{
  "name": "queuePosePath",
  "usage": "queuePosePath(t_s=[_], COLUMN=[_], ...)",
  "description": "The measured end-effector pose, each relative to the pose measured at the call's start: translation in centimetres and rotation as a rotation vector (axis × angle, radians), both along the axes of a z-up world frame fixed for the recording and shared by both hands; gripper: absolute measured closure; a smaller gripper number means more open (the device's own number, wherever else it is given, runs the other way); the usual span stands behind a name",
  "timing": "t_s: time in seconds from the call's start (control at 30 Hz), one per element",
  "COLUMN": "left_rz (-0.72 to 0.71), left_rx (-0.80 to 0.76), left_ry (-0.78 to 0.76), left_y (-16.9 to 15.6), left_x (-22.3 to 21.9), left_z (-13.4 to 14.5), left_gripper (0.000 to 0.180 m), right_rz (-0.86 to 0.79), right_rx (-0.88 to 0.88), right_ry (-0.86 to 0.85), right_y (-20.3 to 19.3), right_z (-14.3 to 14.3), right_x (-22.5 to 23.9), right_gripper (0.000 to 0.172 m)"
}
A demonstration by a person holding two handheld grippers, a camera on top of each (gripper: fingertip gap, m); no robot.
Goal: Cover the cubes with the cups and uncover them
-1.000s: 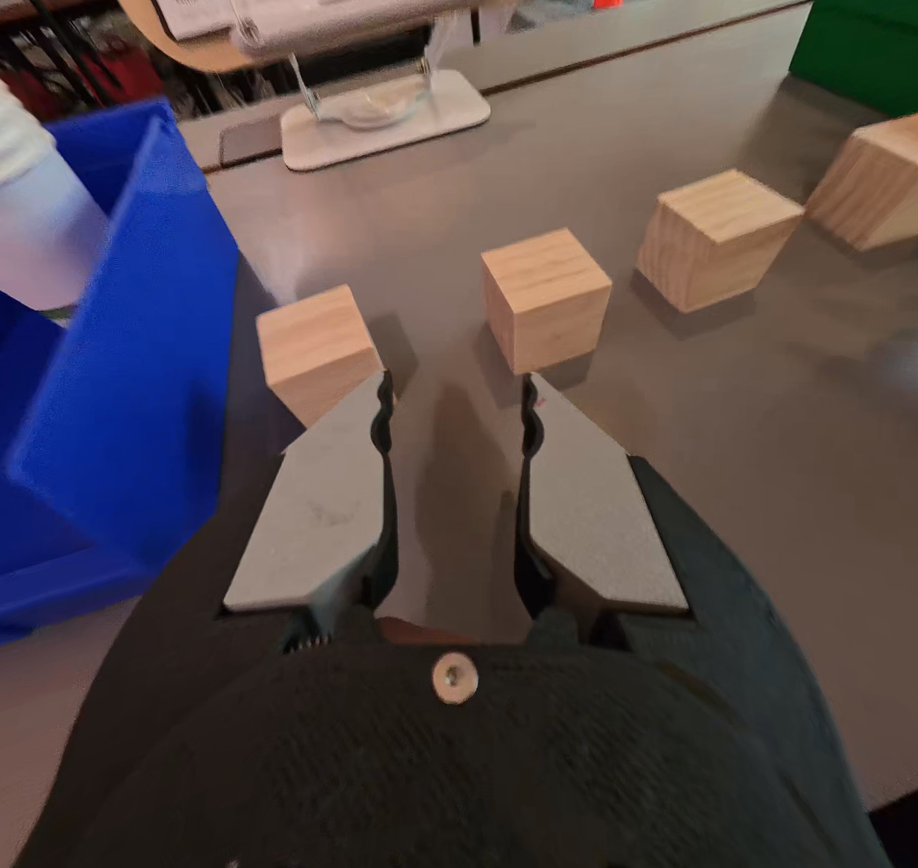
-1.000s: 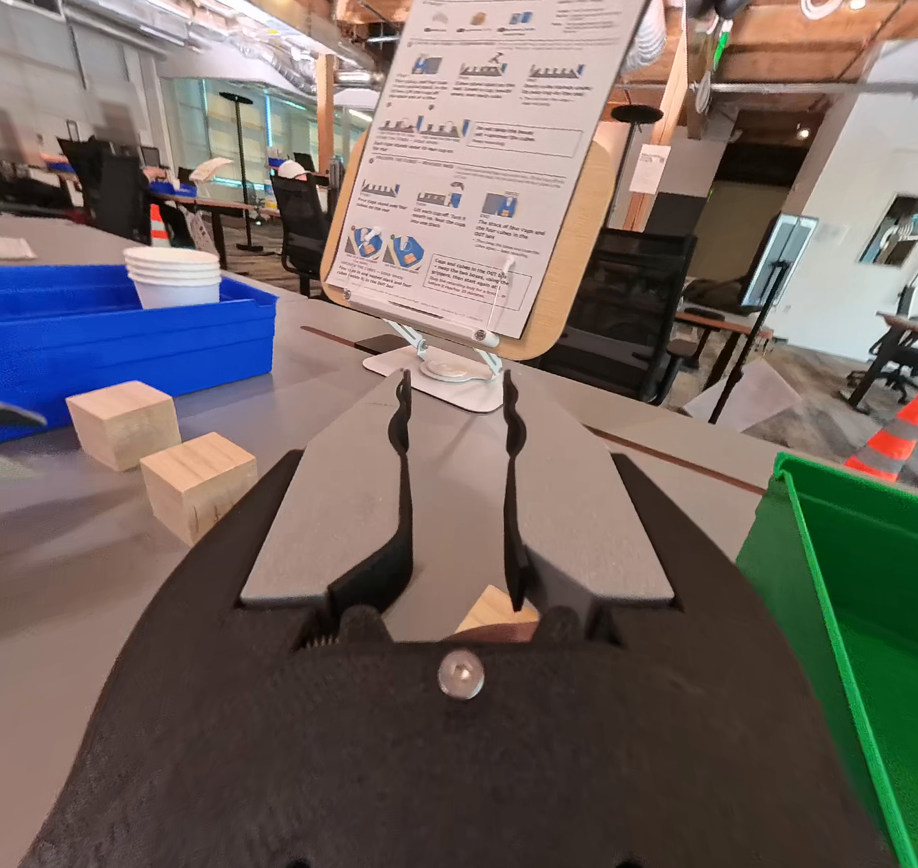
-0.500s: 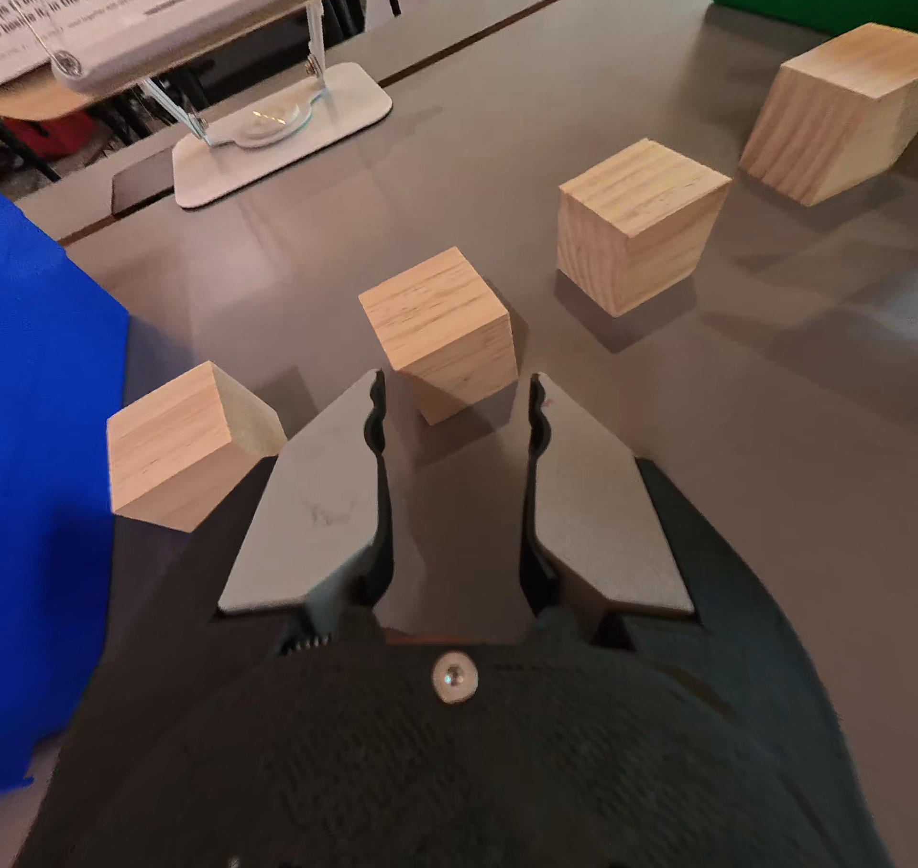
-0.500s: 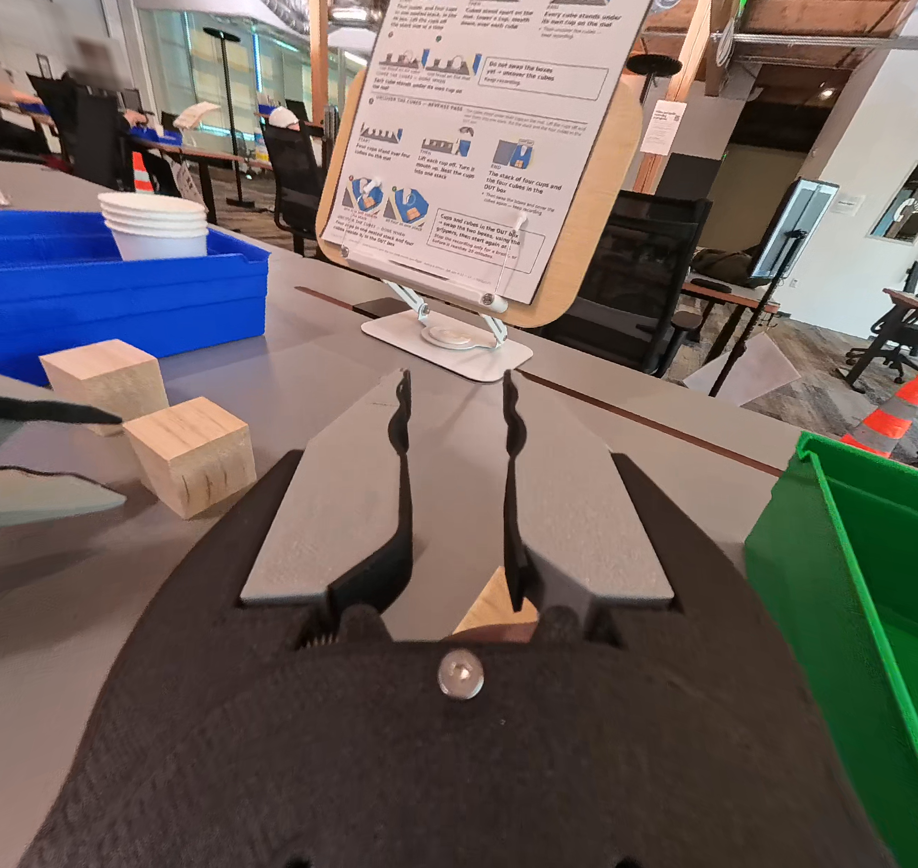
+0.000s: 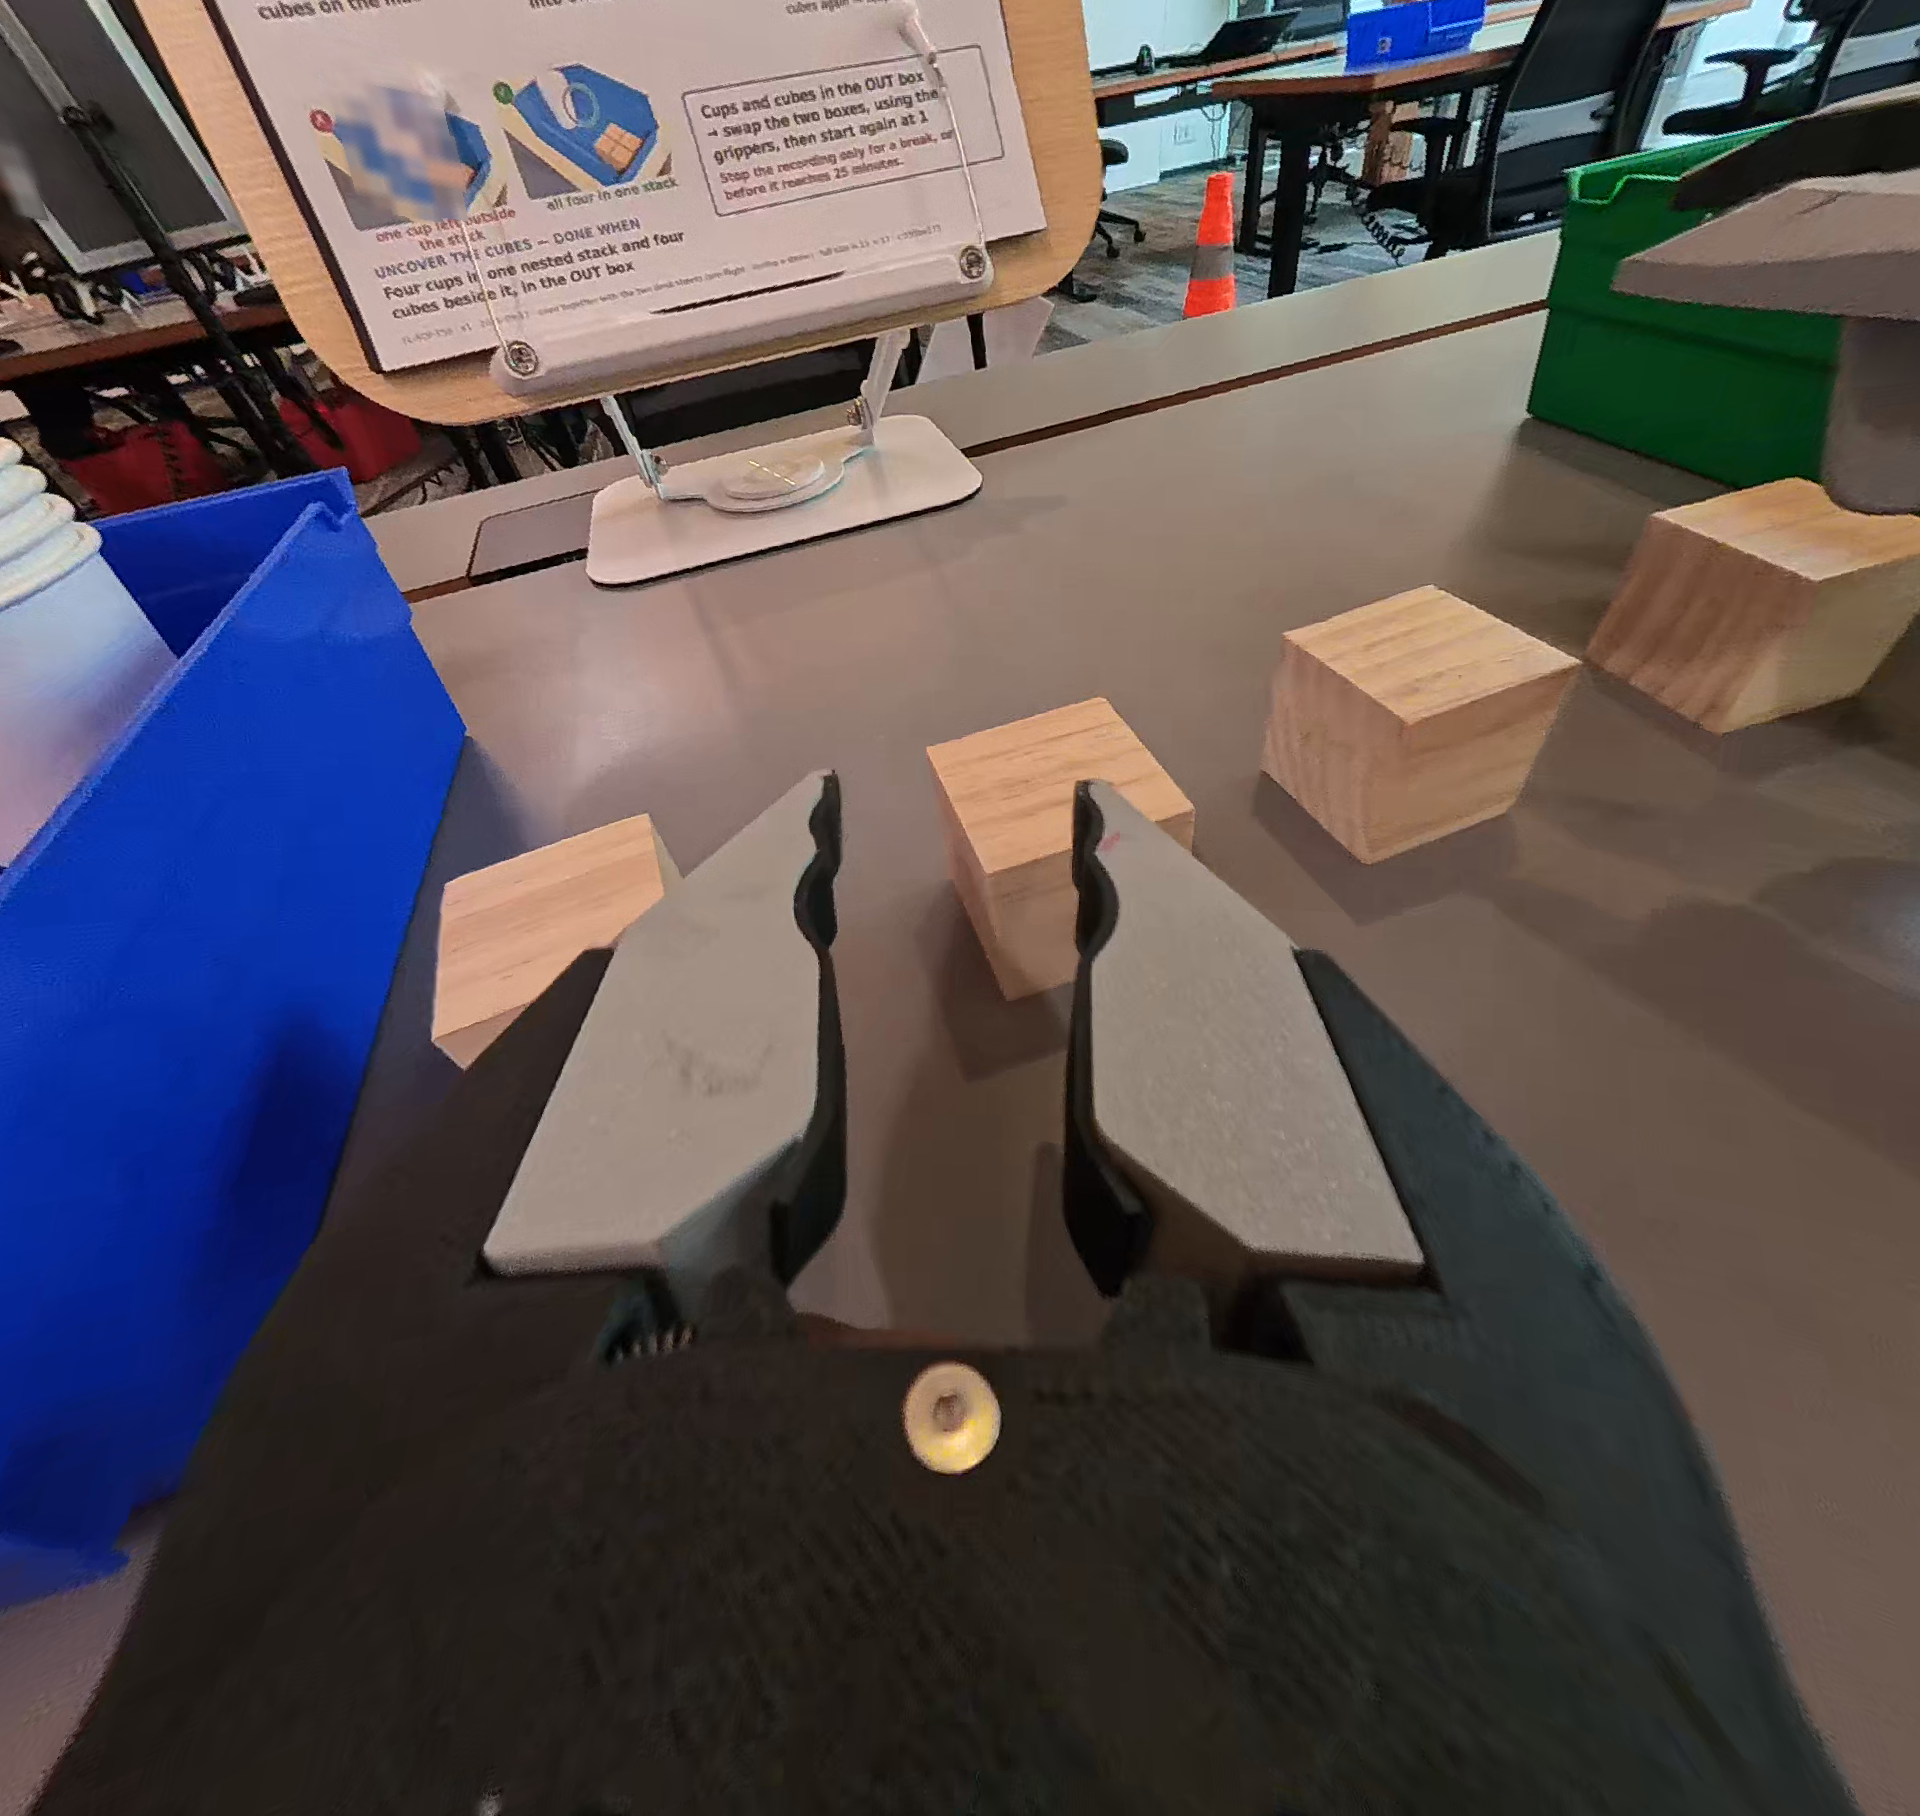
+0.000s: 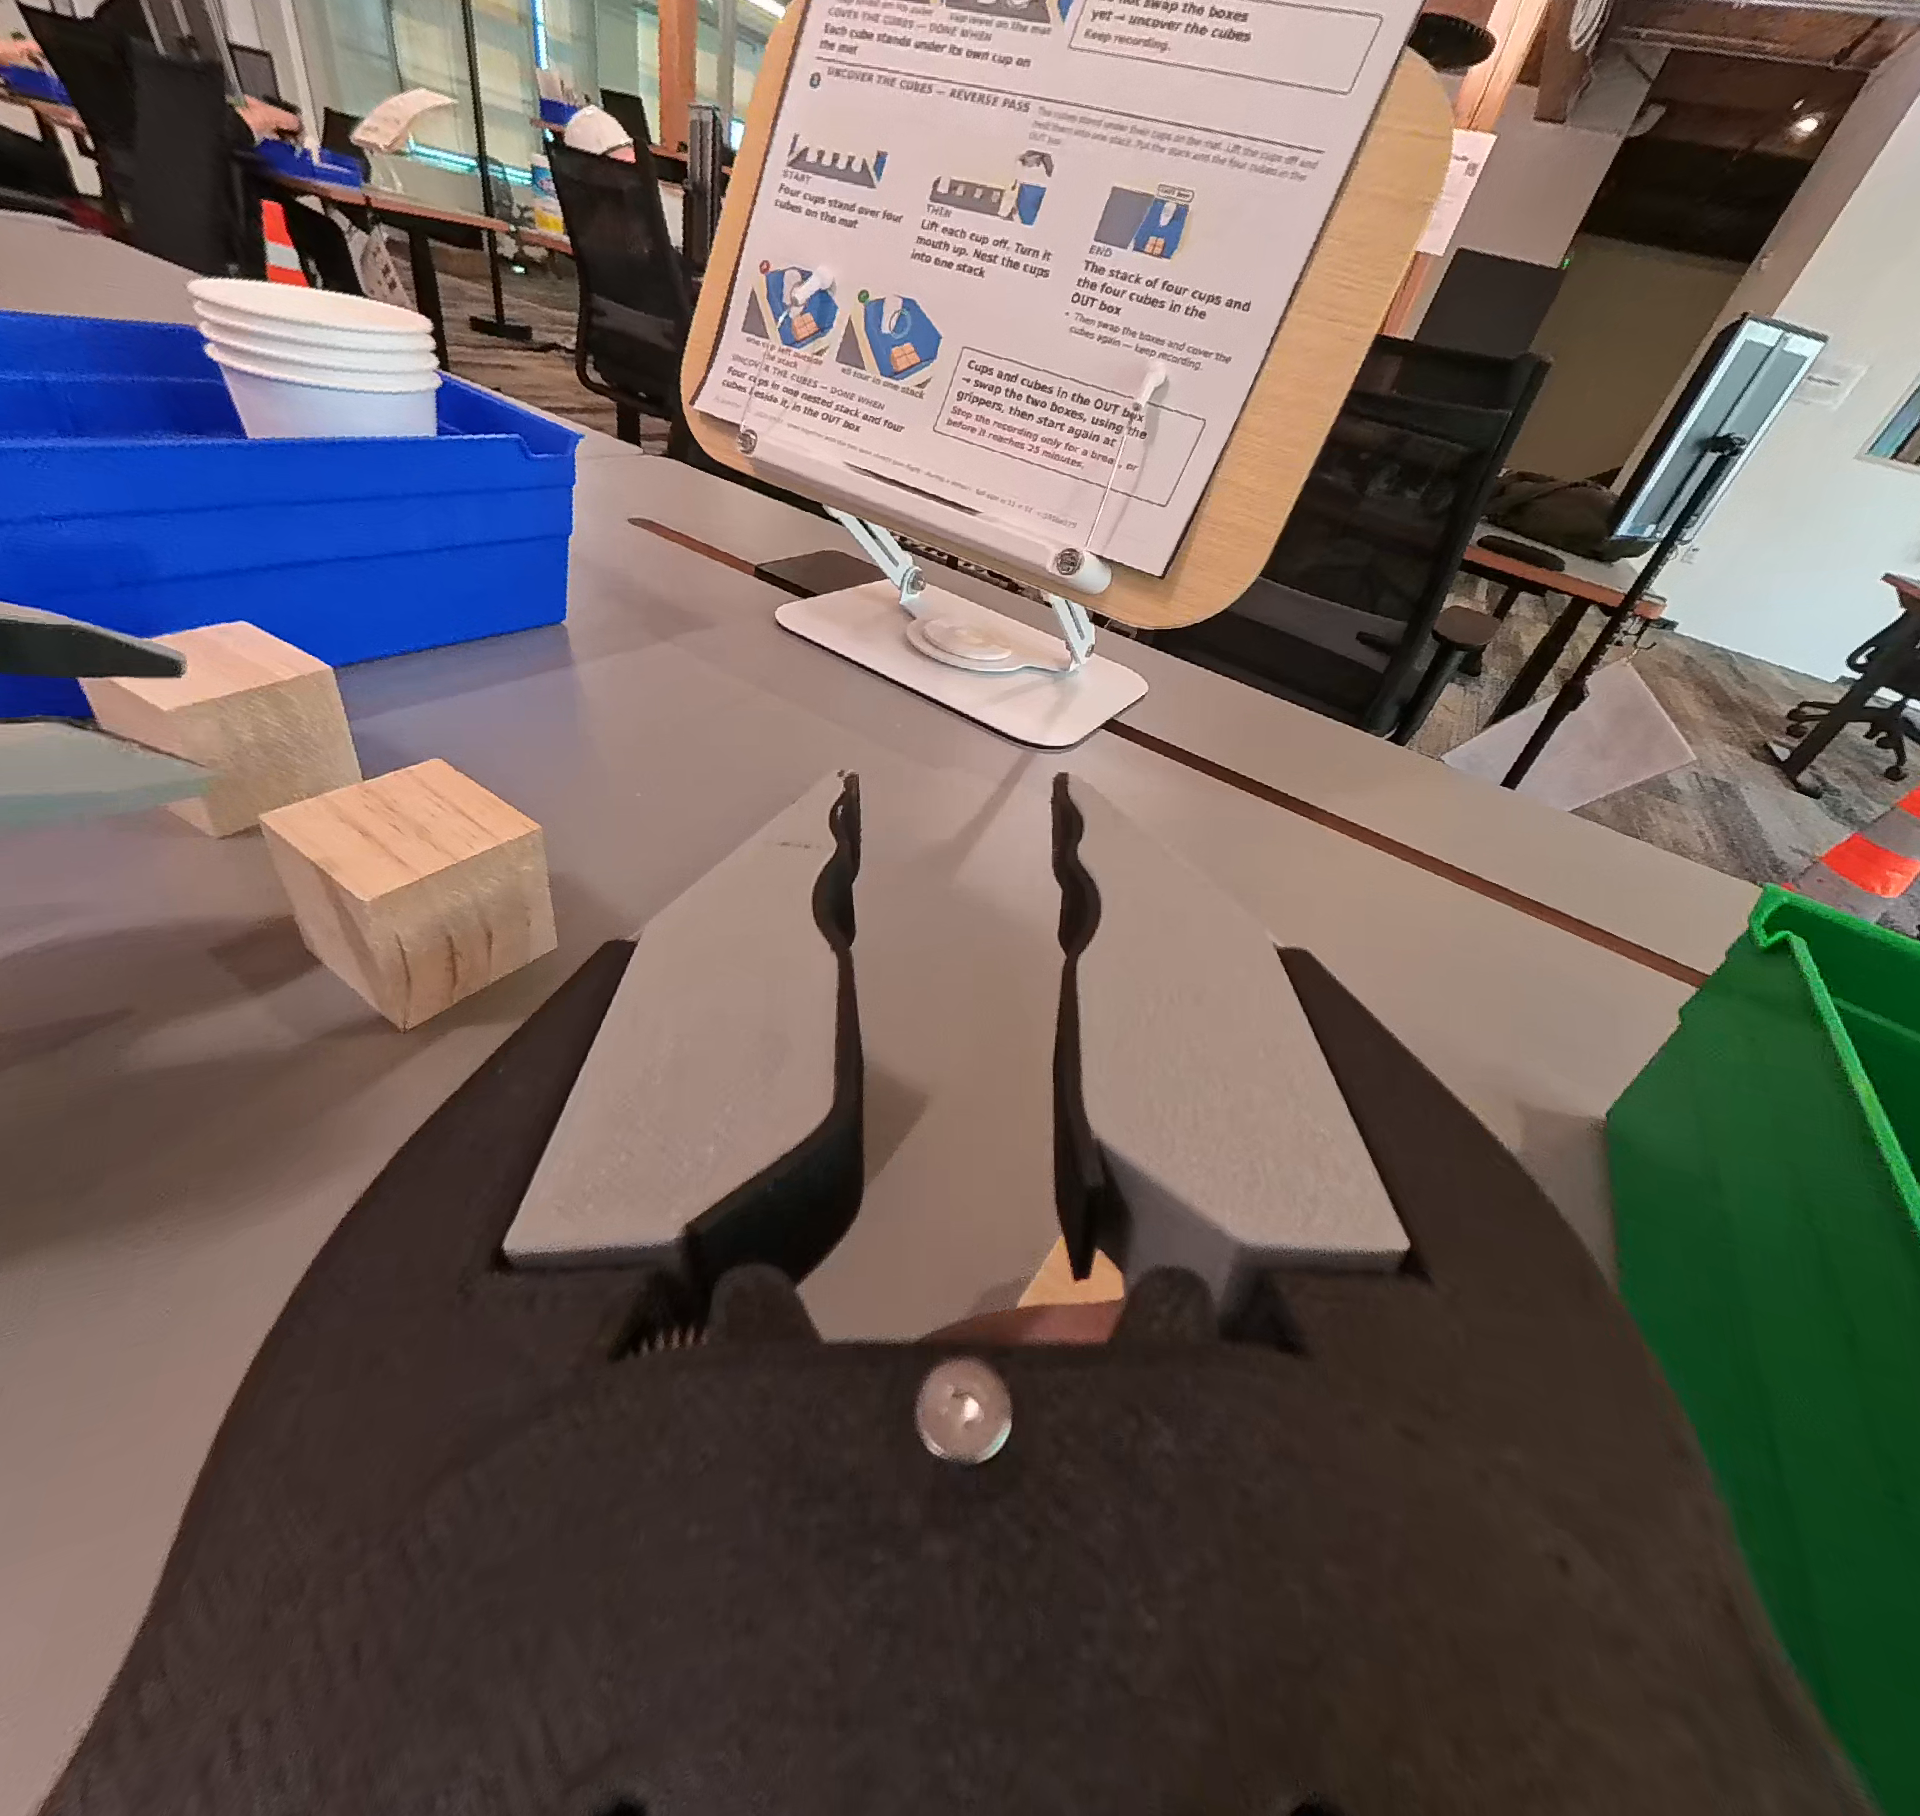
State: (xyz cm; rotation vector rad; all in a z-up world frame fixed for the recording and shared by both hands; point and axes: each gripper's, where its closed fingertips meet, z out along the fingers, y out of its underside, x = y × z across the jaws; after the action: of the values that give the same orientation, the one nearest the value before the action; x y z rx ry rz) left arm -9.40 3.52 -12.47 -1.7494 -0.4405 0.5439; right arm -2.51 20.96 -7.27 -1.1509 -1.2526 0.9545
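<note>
Several bare wooden cubes stand in a row on the grey table point(image 5: 1558, 1091). My left gripper point(image 5: 956, 790) is open and empty, low over the table. One cube point(image 5: 540, 914) lies left of its left finger and another cube point(image 5: 1018, 769) stands just beyond its right fingertip point(image 5: 1101, 831). Two more cubes point(image 5: 1413, 706) point(image 5: 1756, 603) stand to the right. My right gripper point(image 6: 954, 779) is open with only table showing between its fingers. It hovers over the far right cube, of which a sliver point(image 6: 1070, 1283) shows at the jaw base. White cups point(image 6: 322, 353) sit nested in the blue bin point(image 6: 291, 530).
The blue bin point(image 5: 208, 935) stands at the left and a green bin point(image 5: 1683, 364) at the right. An instruction board on a white stand point(image 5: 644, 156) stands at the table's back edge. The left gripper's tip point(image 6: 83, 706) shows at the left edge of the right wrist view. Between my left fingertips and the cube point(image 5: 540, 914) there is roughly 8 cm.
My left gripper has tilted up from looking down at the cubes to a more level view, and its jaws widened, then narrowed, on nothing. The right gripper tipped slightly downward, its jaws unchanged.
</note>
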Motion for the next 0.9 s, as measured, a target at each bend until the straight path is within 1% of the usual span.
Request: queuePosePath(t_s=[0.13,0.2,0.27,0.33,0.37,0.4,0.5,0.57,0.6,0.63,0.67,0.73,0.77,0.83,0.9], left_rz=[0.060,0.102,0.180,0.233,0.254,0.269,0.345,0.421,0.436,0.443,0.443,0.451,0.454,0.483,0.485], left_rx=[0.068,0.126,0.162,0.143,0.114,0.102,0.076,0.065,0.041,0.001,-0.047,-0.143,-0.140,-0.138,-0.098], left_ry=[-0.002,0.016,0.080,0.114,0.107,0.095,0.083,0.088,0.066,0.027,-0.010,-0.058,-0.037,-0.040,-0.068], left_y=[-1.0,-2.0,-3.7,-5.3,-6.2,-7.2,-10.5,-12.8,-13.4,-13.7,-13.8,-14.0,-14.0,-14.2,-14.4], left_x=[-1.0,-1.6,-2.4,-3.0,-3.2,-3.4,-4.9,-6.7,-7.6,-8.5,-9.5,-11.2,-11.8,-12.5,-13.2], left_z=[0.8,1.6,2.5,2.7,2.5,2.5,3.3,3.5,2.9,1.9,0.6,-1.7,-1.6,-1.6,-1.5], left_gripper=[0.137,0.145,0.154,0.155,0.153,0.146,0.134,0.132,0.130,0.127,0.128,0.148,0.150,0.171,0.172], right_rz=[0.005,0.005,0.005,0.000,-0.001,0.002,0.031,0.045,0.045,0.043,0.041,0.038,0.039,0.039,0.038], right_rx=[0.008,0.006,0.005,0.008,0.007,0.003,-0.024,-0.011,0.010,0.035,0.059,0.094,0.102,0.102,0.091], right_ry=[0.003,0.005,0.010,0.010,0.005,-0.002,-0.009,-0.005,-0.004,-0.003,0.000,0.007,0.008,0.006,0.001], right_y=[-0.2,-0.1,-0.1,0.0,0.1,0.1,-0.5,-1.0,-1.3,-1.4,-1.6,-1.8,-1.8,-1.8,-1.6], right_z=[0.0,0.1,0.3,0.2,0.1,-0.1,-0.2,-0.1,0.0,0.0,0.1,0.2,0.2,0.1,0.0], right_x=[0.0,0.1,0.1,0.2,0.1,0.0,-0.1,-0.2,-0.1,-0.1,0.0,0.1,0.1,0.1,0.1], right_gripper=[0.138,0.138,0.138,0.138,0.138,0.138,0.138,0.138,0.138,0.138,0.138,0.138,0.138,0.138,0.138])
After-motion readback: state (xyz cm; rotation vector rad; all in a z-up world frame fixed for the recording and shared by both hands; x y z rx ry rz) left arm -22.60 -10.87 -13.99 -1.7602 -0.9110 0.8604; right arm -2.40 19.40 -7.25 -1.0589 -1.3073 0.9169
